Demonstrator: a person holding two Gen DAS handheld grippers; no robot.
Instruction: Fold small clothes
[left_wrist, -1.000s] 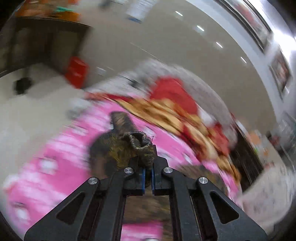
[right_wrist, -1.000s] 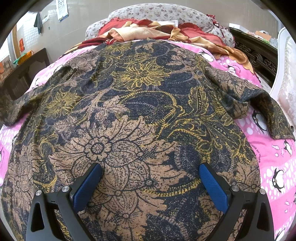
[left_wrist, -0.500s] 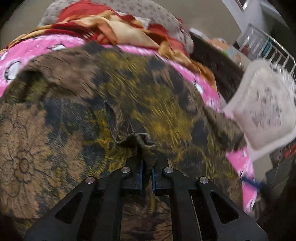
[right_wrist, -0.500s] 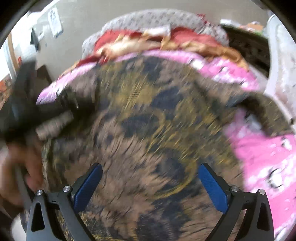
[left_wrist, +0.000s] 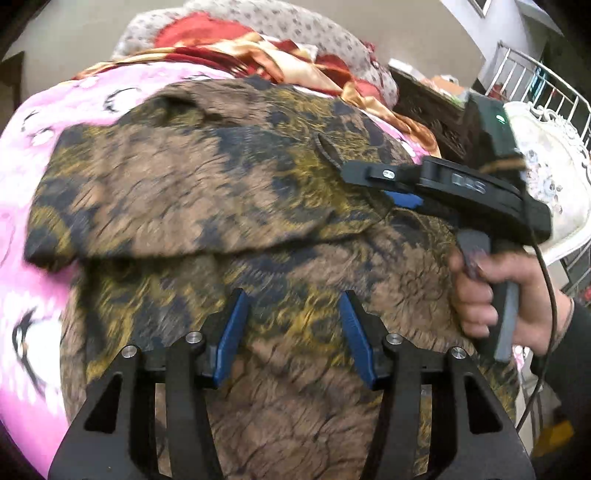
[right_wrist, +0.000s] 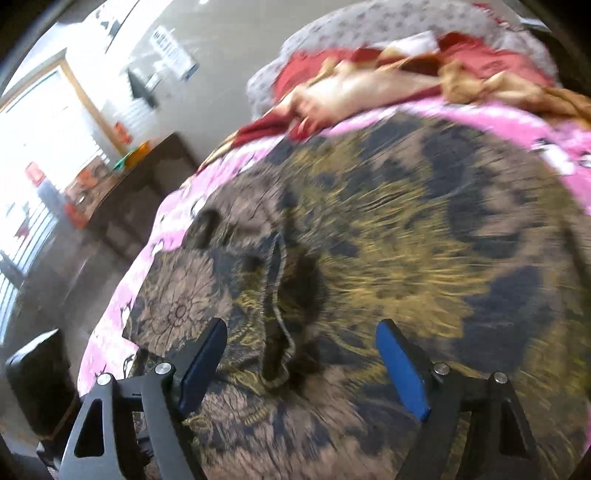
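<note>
Patterned garment (left_wrist: 229, 192), brown/gold/navy floral, lies spread on the bed over the pink penguin-print sheet (left_wrist: 22, 177). Left sleeve now folded inward across the body: folded flap (left_wrist: 177, 184) sits flat on top, its lower edge running across the garment's middle. 1 s ago that sleeve end was pinched and carried in the left tool; now it lies released on the cloth.

Left hand-held gripper (left_wrist: 293, 332): jaws have just been opening, now about half apart, blue pads clear of the fabric, nothing between them. It hangs over the garment's lower half, pointing down at an angle.

Right hand-held gripper (left_wrist: 373, 184): seen from the left wrist view at the garment's right side, held in the person's right hand (left_wrist: 484, 291), dark sleeve at the wrist. Tip sits at the folded flap's upper right corner, by a raised fabric edge; contact cannot be confirmed. Own view (right_wrist: 301, 360): jaws have just been closing from full width, still wide apart, a rumpled seam ridge (right_wrist: 277, 314) of the garment lying between the pads, pads not pressing on it. Earlier this tool hovered over flat, unfolded cloth at mid-hem.

Red/orange bedding (left_wrist: 258, 48) heaped at the bed's far end, against a grey spotted pillow (left_wrist: 295, 26). Both views motion-blurred.
</note>
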